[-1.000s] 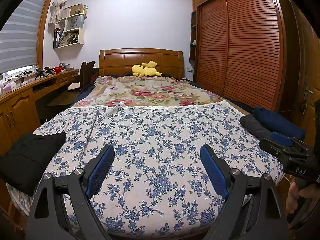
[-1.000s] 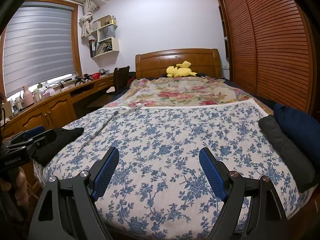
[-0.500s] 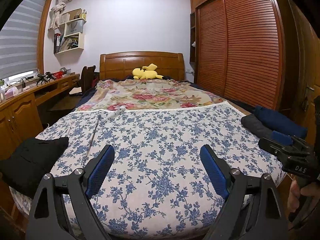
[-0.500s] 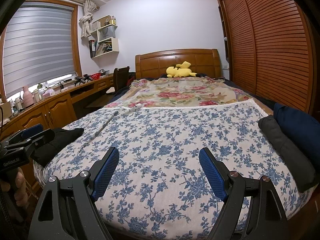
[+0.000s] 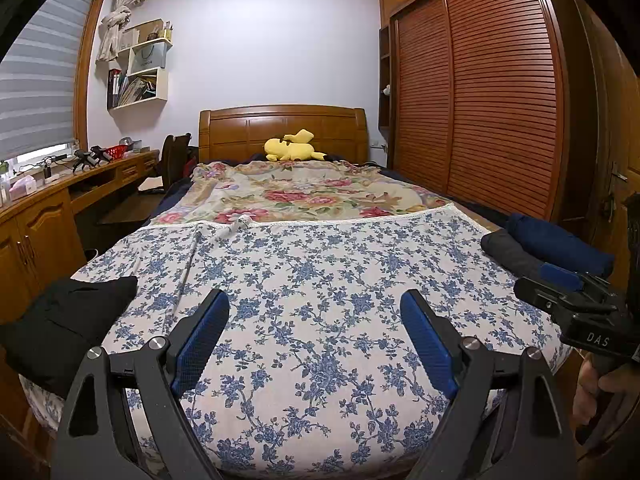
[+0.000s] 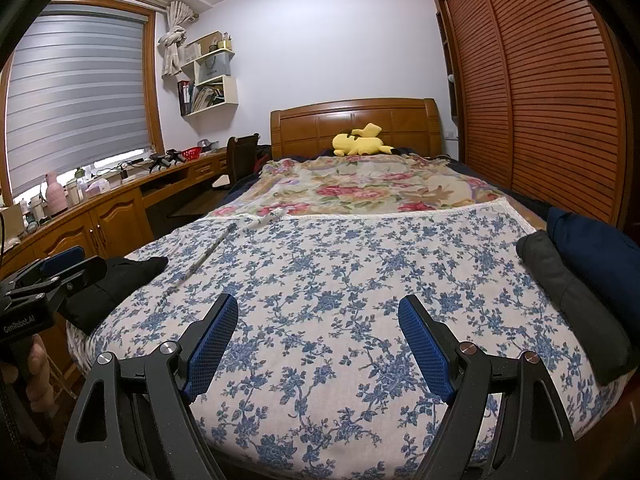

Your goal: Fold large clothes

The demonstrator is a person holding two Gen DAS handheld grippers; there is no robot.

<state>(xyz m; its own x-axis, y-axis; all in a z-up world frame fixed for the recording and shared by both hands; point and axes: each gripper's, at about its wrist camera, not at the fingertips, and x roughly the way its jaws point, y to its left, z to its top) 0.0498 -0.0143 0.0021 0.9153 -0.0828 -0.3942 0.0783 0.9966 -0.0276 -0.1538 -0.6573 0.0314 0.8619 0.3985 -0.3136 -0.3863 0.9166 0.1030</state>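
left claw [image 5: 314, 336]: jaws spread wide, blue pads with nothing between them, hanging over the foot edge of the bed and aimed a bit downward. Looks like a ready pose to me, not a grab.
right claw [image 6: 318, 338]: same deal, wide open and empty, over the foot edge too. You can spot it poking in at the right of the left view [image 5: 560, 280].
black crumpled garment [image 5: 60, 328]: sits on the bed's near left corner, partly hanging off the edge. Probably the large piece waiting to be folded, parked off to the side so the middle stays usable.
blue-flowered white sheet [image 5: 320, 264]: spread flat over the foot half of the bed, so I'd guess it's the folding surface.
grey rolled bundle [image 6: 568, 292] and navy rolled bundle [image 6: 592, 244]: side by side, touching, along the bed's right edge. Look like finished pieces stacked out of the way.
red-flowered beige blanket [image 5: 304, 194]: covers the head half.
yellow plush toy [image 5: 292, 150]: against the wooden headboard.
white wall shelf boxes [image 6: 212, 80]: hold books, papers and a grey paper bag.
red plastic basket [image 6: 191, 153]: on the wooden worktop by the window; can't tell what's in it.
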